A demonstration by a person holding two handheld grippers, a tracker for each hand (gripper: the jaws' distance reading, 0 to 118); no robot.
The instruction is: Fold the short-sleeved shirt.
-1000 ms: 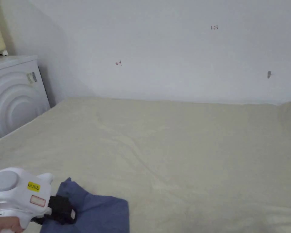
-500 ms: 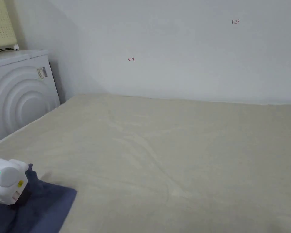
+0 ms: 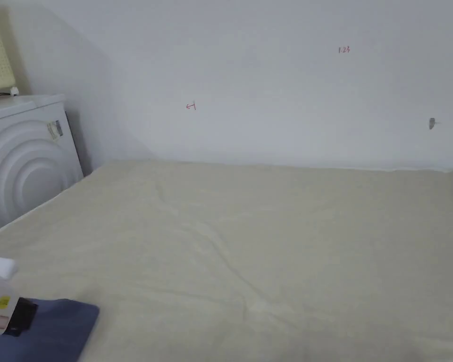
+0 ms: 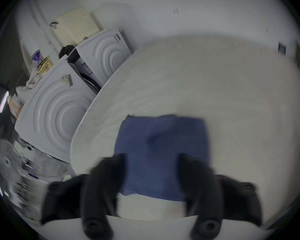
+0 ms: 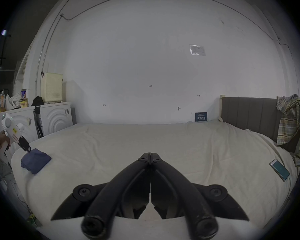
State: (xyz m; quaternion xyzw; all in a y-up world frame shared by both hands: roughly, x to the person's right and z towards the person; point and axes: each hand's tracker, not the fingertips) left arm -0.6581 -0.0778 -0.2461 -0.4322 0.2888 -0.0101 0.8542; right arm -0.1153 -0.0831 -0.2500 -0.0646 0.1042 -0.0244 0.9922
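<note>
Left tongs [image 4: 151, 159]: jaws spread apart, holding nothing, poised just above the near edge of the folded blue shirt [image 4: 161, 150]. Shirt lies as a compact rectangle at the left near corner of the cream bed [image 5: 145, 143], beside the white appliances [image 5: 56, 117]. Right tongs [image 5: 150, 157]: jaws clenched together, empty, over mid-bed, well apart from the shirt.

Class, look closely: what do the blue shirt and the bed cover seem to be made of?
Shirt: soft woven or knit cloth, matte; it lies folded in limp layers with rounded edges. Bed cover: cream fabric, matte, perhaps cotton; shallow wrinkles run across it. The exact fibres cannot be told.
</note>
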